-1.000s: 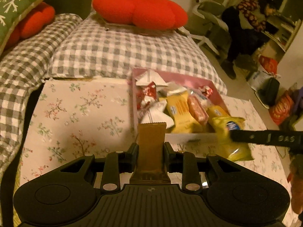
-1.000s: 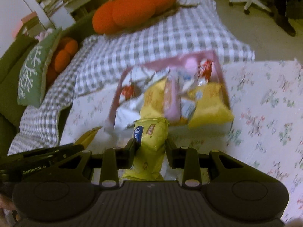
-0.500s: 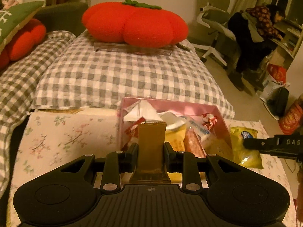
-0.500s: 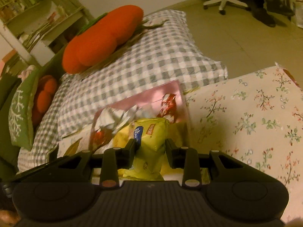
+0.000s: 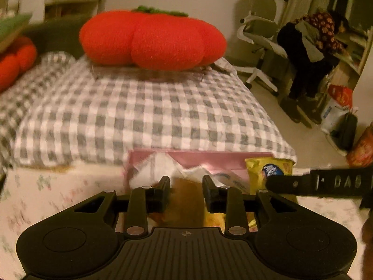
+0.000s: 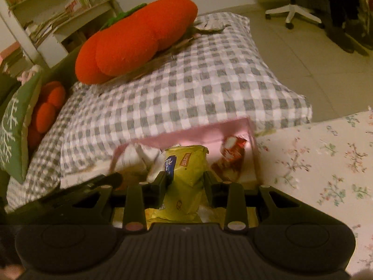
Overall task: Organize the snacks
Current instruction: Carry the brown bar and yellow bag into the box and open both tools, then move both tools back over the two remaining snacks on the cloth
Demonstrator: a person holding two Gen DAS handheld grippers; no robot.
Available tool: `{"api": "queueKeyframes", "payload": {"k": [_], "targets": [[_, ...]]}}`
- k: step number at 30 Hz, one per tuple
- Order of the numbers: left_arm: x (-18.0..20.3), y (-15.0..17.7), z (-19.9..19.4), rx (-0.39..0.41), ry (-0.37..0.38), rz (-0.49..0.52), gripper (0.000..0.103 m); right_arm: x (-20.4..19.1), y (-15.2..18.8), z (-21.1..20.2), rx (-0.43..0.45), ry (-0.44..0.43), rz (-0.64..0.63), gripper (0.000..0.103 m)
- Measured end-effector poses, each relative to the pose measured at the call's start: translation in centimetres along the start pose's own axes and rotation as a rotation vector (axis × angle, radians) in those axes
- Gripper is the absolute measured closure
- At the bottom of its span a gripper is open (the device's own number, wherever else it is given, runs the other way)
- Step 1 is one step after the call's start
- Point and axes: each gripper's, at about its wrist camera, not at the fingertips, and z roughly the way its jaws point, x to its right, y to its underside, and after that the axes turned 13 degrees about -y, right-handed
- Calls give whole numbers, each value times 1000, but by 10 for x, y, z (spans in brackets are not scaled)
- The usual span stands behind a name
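A pink box (image 5: pixel 209 161) of snack packets sits on the floral cloth just beyond my left gripper (image 5: pixel 186 186). Its jaws are opening. A blurred brown packet (image 5: pixel 184 200) lies low between the fingers and looks loose over the box. My right gripper (image 6: pixel 185 182) is over the same pink box (image 6: pixel 198 133). It still pinches a yellow packet (image 6: pixel 186 170), though its jaws are starting to open. That yellow packet (image 5: pixel 268 170) also shows in the left wrist view, at the box's right end. White and red packets (image 6: pixel 230 158) lie inside the box.
Behind the box is a grey checked quilt (image 5: pixel 139 116) with a big red tomato cushion (image 5: pixel 151 39) on it. The floral cloth (image 6: pixel 326 163) stretches to the right. A person (image 5: pixel 307 46) sits by a white office chair (image 5: pixel 261 46), with bags (image 5: pixel 342 116) on the floor.
Both grippers have moved forward until they are over the pink box. The brown packet has sunk lower between the left fingers. The yellow packet sits unchanged between the right fingers.
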Motion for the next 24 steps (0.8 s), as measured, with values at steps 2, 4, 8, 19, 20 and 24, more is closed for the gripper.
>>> {"api": "queueKeyframes", "payload": {"k": [2,4,8,19,20,24], "targets": [[-1,3,-3,6,13,22,66,-2,0,3,11,11,9,64],[-5,5,-8,12,16,21,64,-1,4,2,15,0,16,61],[-22,3,-14,-22,8,-45,62,4,11,-5,27,19,48,60],[-41,29,-49,-82,-74,-24,49,0,39,-52,25,-9,117,54],[-42,33,-52,-97,-84,-22,48,0,42,-55,20,-6,127,54],[-41,47,-68,-119,-113,4,37,-5,54,-65,-4,32,147,50]]}}
